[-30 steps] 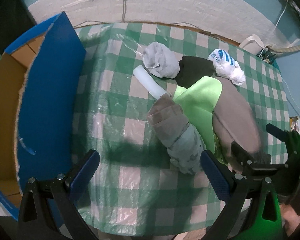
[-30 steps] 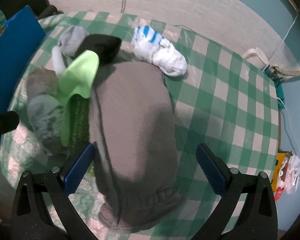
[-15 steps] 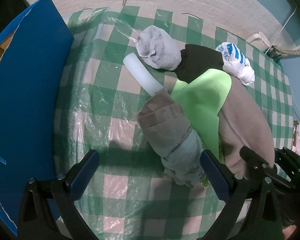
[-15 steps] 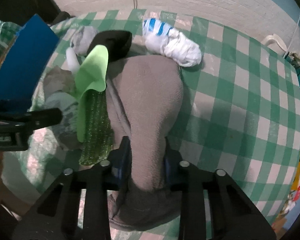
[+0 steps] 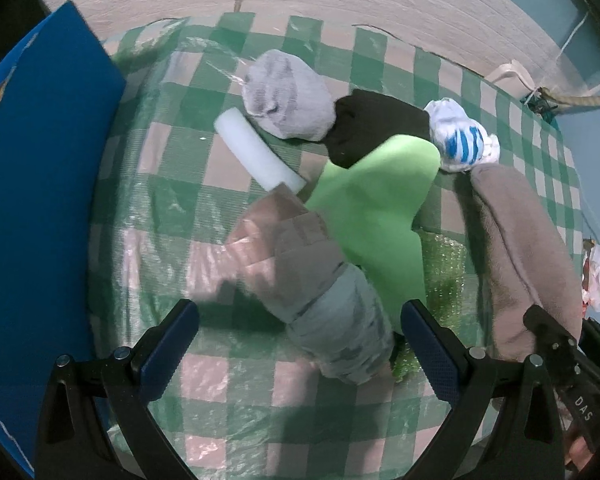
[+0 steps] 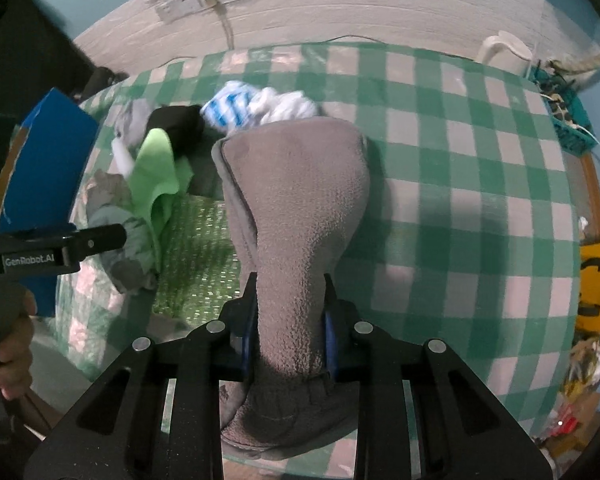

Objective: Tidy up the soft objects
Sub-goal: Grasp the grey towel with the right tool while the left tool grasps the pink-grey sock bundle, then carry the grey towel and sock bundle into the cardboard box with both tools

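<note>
At far left stands the blue box flap (image 5: 40, 184), upright beside the checked tablecloth (image 5: 172, 200). The left gripper (image 5: 296, 344) hangs above the cloth pointing down, jaws wide apart and empty; compared with a second earlier it has come lower and nearer the rolled brown-and-grey garment (image 5: 312, 280), which lies between and just beyond its fingers, untouched.

Further right on the cloth lie a white foam cylinder (image 5: 256, 152), a grey sock bundle (image 5: 288, 96), a black bundle (image 5: 372, 124) and a green foam sheet (image 5: 376, 200) resting over a piece of green bubble wrap (image 5: 444, 272); the blue-striped white sock (image 5: 460, 140) lies just behind these.

At right, the right gripper (image 6: 288, 332) has just been closing and now pinches the grey fleece garment (image 6: 296, 208), its blue pads (image 6: 328, 340) pressed into a gathered neck of the cloth. A second earlier those jaws stood wide over the flat garment. The fleece now appears partly raised and drawn away from the green sheet, though motion blur makes the amount of lift uncertain.

Reading: the fleece is secured and ready to be carried, probably toward the box; the remaining soft items are still unsorted on the table.
</note>
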The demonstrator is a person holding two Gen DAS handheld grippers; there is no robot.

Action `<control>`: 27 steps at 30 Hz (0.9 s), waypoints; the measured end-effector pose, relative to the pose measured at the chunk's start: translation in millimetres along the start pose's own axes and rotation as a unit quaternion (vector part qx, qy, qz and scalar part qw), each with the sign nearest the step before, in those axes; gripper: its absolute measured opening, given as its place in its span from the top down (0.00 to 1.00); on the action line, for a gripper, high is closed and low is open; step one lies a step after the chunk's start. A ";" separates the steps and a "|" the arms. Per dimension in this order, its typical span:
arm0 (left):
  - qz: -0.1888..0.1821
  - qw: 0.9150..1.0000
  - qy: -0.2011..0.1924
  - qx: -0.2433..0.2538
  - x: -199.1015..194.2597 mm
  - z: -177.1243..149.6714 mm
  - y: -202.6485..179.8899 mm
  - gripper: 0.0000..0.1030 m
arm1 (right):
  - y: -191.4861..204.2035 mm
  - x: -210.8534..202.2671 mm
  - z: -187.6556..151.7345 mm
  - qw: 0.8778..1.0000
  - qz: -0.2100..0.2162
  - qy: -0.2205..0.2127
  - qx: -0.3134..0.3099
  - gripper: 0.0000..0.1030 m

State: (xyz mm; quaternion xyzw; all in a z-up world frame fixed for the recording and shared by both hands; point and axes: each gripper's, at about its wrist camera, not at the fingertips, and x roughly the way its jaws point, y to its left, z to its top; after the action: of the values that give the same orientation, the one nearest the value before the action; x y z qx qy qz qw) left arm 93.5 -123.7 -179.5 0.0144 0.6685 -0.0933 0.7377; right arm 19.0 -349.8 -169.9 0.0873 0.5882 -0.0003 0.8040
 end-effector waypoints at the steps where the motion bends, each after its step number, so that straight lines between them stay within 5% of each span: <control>1: -0.002 1.000 0.002 0.002 2.7 1.6 -2.8 0.01 | -3.9 0.4 -0.6 1.000 -0.002 0.001 0.004 0.76; 8: 0.003 1.000 0.009 0.010 17.1 7.7 -10.8 0.31 | -15.9 11.0 -2.6 1.000 -0.014 0.014 0.016 0.76; 12: -0.023 1.000 -0.001 0.009 15.0 9.9 -11.2 0.52 | -13.2 15.5 -0.6 1.000 -0.016 0.018 0.015 0.76; 27: -0.002 0.997 -0.035 0.074 -2.8 -3.0 -17.8 0.67 | 9.0 -2.1 2.8 1.000 -0.009 -0.010 -0.013 0.76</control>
State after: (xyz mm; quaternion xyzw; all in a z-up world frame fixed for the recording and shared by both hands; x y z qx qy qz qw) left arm 87.6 -140.4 -175.2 0.0643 0.6338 -0.1442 0.7573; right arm 21.9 -341.6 -165.8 0.0719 0.5805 -0.0005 0.8111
